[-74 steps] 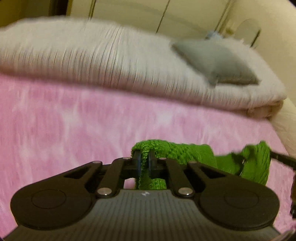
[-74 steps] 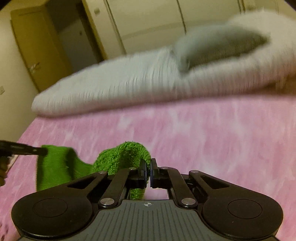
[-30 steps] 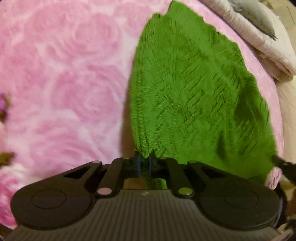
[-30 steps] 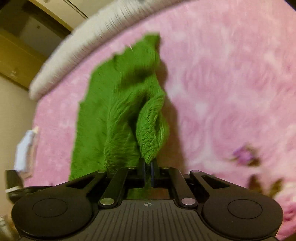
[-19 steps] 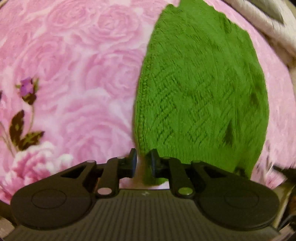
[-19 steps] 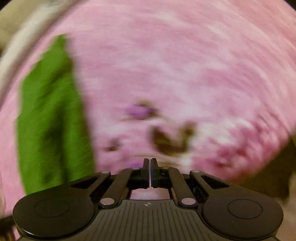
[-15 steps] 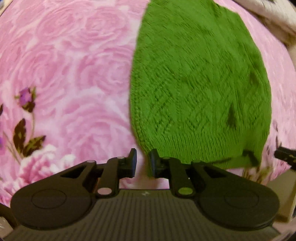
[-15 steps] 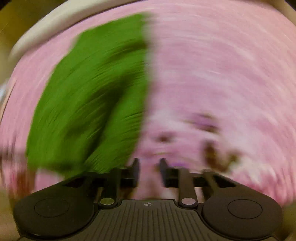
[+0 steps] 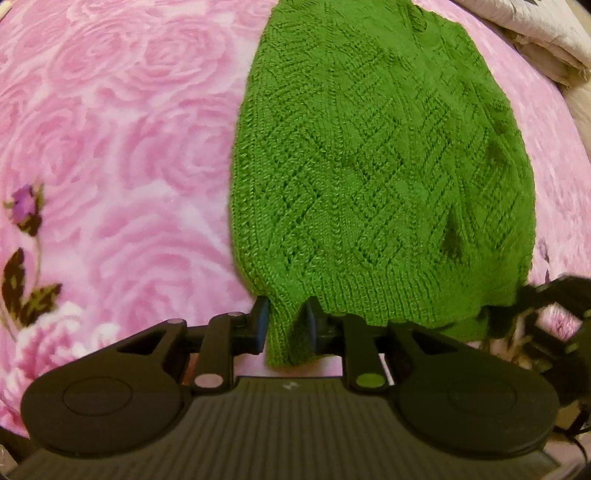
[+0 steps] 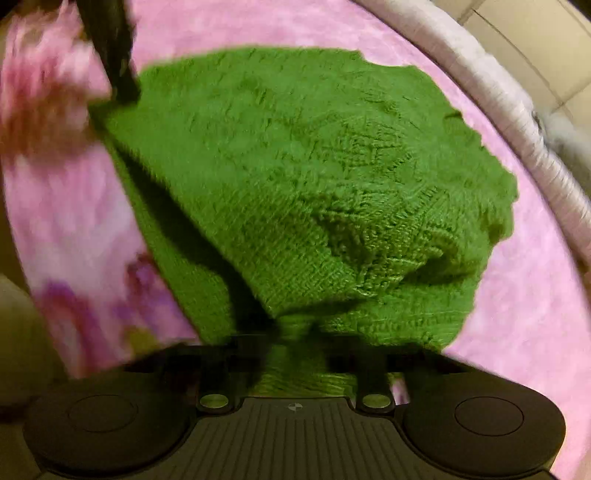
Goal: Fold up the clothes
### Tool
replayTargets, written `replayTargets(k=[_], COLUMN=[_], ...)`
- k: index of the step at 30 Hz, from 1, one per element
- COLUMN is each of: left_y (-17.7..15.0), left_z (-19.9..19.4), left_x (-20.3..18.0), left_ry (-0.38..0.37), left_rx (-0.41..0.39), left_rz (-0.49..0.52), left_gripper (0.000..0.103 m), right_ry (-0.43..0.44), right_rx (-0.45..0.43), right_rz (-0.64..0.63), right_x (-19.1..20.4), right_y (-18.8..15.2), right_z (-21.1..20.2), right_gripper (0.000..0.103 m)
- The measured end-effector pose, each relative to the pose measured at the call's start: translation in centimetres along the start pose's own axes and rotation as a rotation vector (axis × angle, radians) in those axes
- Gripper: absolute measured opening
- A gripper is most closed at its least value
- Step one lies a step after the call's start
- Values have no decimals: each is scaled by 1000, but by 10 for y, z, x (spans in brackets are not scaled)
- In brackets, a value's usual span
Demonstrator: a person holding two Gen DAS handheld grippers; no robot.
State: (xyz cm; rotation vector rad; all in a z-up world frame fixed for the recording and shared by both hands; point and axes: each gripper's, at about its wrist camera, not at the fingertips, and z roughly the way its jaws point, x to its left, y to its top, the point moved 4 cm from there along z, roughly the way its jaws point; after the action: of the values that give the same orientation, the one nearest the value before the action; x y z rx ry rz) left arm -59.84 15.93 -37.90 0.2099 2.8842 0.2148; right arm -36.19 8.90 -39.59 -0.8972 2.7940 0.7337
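A green knitted sweater (image 9: 376, 158) lies spread on the pink rose-print bedspread (image 9: 110, 147). My left gripper (image 9: 284, 325) is open, its fingers on either side of the sweater's near left hem corner. In the right wrist view the sweater (image 10: 303, 177) fills the middle, blurred by motion. My right gripper (image 10: 295, 350) is open around the near hem at the other corner. The right gripper also shows at the right edge of the left wrist view (image 9: 554, 306). The left gripper shows as a dark bar at the top left of the right wrist view (image 10: 110, 48).
A folded cream quilt (image 9: 524, 33) lies at the far end of the bed, beyond the sweater. In the right wrist view it (image 10: 509, 110) runs along the right side. A printed flower stem (image 9: 26, 251) marks the bedspread at the left.
Both grippers laid the sweater down on the bed and let go of it. The left jaws have opened wider around the hem corner. The right gripper swung back to the sweater's hem.
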Motion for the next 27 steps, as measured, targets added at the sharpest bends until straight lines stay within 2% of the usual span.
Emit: replayTargets(k=[2, 3, 4, 5, 6, 8, 9, 11, 12, 14, 15, 16, 17, 19, 20, 23, 24, 25, 26, 27], left_y=[-1, -2, -3, -4, -5, -5, -4, -2, -1, 2, 4, 6, 9, 13, 15, 16, 17, 18, 18, 16], left_z=[0, 1, 3, 5, 7, 10, 9, 3, -1, -6, -8, -10, -9, -3, 2, 17, 18, 18, 15, 9], left_x=[3, 5, 7, 9, 11, 13, 14, 15, 16, 20, 22, 24, 27, 33, 36, 33, 30, 27, 24, 23], left_ry=[-5, -8, -10, -15, -23, -29, -32, -38, -41, -47, -50, -53, -56, -73, -92, -114, -107, -112, -129, -132], left_rx=[-2, 1, 8, 15, 20, 28, 31, 32, 28, 17, 11, 5, -1, -4, 3, 6, -12, -28, -43, -58], left_rz=[-7, -15, -23, -33, -47, -69, -72, -71, -70, -87, -100, -116, -146, -222, -262, -317, -298, -274, -252, -247], left_gripper=[16, 16, 17, 19, 20, 20, 20, 20, 20, 21, 25, 29, 31, 37, 37, 35, 26, 5, 5, 5], right_ry=[-39, -35, -18, 4, 48, 63, 58, 103, 80, 55, 68, 85, 112, 142, 146, 145, 133, 133, 146, 135], right_rx=[-67, -89, -76, -27, 21, 196, 289, 370, 351, 243, 187, 132, 91, 41, 23, 57, 56, 48, 53, 54], right_rz=[254, 473, 774, 1053, 1260, 1488, 1515, 1519, 1507, 1443, 1426, 1414, 1413, 1426, 1434, 1436, 1421, 1382, 1322, 1258], right_x=[-31, -53, -79, -98, -105, -101, -97, -93, -95, -106, -113, -120, -126, -137, -142, -146, -146, -145, -142, -140], right_y=[-7, -20, -47, -81, -111, -162, -178, -193, -193, -181, -172, -164, -155, -139, -135, -127, -120, -112, -104, -96], right_z=[-26, -42, -56, -62, -62, -52, -46, -44, -50, -64, -65, -65, -61, -43, -32, 2, 6, 7, 7, 2], right_gripper=[5, 5, 5, 5, 5, 2, 2, 2, 2, 4, 6, 17, 39, 64, 65, 64, 62, 22, 4, 4])
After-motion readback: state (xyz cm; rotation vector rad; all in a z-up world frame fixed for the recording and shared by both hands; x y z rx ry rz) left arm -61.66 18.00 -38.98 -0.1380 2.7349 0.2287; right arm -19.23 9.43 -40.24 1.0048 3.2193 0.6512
